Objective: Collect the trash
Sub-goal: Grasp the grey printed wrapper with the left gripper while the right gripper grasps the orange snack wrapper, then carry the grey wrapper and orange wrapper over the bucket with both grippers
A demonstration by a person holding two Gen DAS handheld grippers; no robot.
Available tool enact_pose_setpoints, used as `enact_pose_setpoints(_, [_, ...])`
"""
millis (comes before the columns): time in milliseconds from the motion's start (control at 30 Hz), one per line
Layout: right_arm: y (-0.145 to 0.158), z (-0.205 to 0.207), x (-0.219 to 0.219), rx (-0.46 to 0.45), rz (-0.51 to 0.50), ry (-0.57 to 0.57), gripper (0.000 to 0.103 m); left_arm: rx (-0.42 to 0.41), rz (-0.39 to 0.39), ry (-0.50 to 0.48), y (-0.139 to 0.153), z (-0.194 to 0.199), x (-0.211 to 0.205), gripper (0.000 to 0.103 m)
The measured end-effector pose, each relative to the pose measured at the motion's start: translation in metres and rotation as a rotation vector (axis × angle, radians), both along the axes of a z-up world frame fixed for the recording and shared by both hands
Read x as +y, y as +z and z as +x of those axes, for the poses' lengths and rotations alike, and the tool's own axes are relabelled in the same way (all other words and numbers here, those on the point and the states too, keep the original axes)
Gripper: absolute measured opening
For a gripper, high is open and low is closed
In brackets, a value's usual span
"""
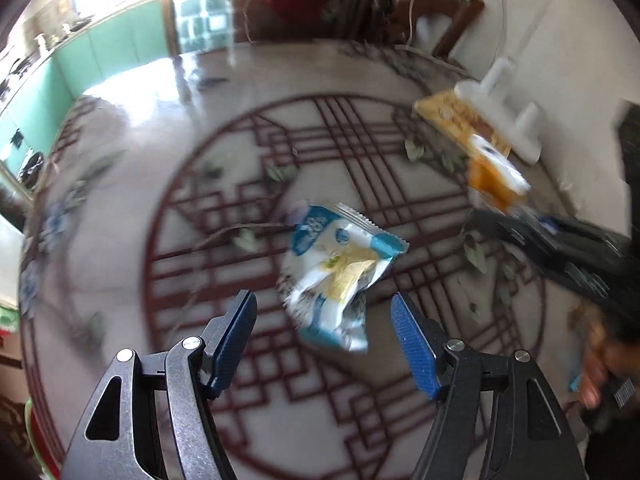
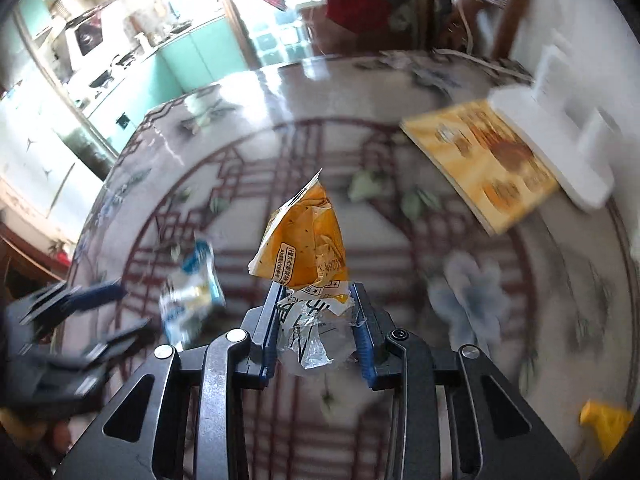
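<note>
A crumpled blue, white and yellow snack wrapper (image 1: 340, 276) lies on the round patterned table (image 1: 160, 128), just ahead of my left gripper (image 1: 324, 308), which is open and empty above it. The wrapper also shows in the right wrist view (image 2: 192, 292). My right gripper (image 2: 316, 292) is shut on an orange and clear wrapper (image 2: 304, 244) and holds it above the table (image 2: 400, 264). The right gripper with its orange wrapper (image 1: 496, 176) shows blurred at the right of the left wrist view. The left gripper (image 2: 88, 312) shows blurred at the left of the right wrist view.
A yellow printed book (image 2: 484, 164) lies at the table's far right with a white plastic stand (image 2: 560, 136) on it; both show in the left wrist view, book (image 1: 452, 116) and stand (image 1: 508, 116). A yellow scrap (image 2: 604, 424) lies near right. A wooden chair (image 1: 432, 4) stands beyond.
</note>
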State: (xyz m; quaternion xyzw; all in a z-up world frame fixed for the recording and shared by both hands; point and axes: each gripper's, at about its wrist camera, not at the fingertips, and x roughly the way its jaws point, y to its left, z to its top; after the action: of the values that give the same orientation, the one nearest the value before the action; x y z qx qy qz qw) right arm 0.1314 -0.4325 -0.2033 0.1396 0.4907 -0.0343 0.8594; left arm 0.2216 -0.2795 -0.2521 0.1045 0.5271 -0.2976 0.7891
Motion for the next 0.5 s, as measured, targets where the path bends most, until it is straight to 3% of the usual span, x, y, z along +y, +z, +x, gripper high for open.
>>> enact_pose_setpoints(300, [-0.009,-0.014,-0.008,0.045,0.012,-0.105,0.031,-0.007,0.034,0.03,-0.033,0.017,-0.021,0.066])
enact_pose_setpoints(333, [-0.008,-0.014,-0.007,0.049,-0.001,-0.105,0.031,-0.017,0.036,0.03,-0.034,0.017,-0.021,0.057])
enact_pose_setpoints(367, [-0.006,-0.013,-0.005,0.053,-0.016,-0.101,0.031,-0.013,0.043,0.02,-0.036,0.017,-0.021,0.019])
enact_pose_setpoints(400, [-0.005,-0.013,-0.003,0.053,-0.025,-0.098,0.031,0.003,0.055,0.01,-0.038,0.018,-0.022,0.007])
enact_pose_setpoints(500, [0.003,-0.01,0.003,0.042,-0.063,-0.085,0.031,-0.013,0.034,0.001,-0.031,0.014,-0.018,0.007])
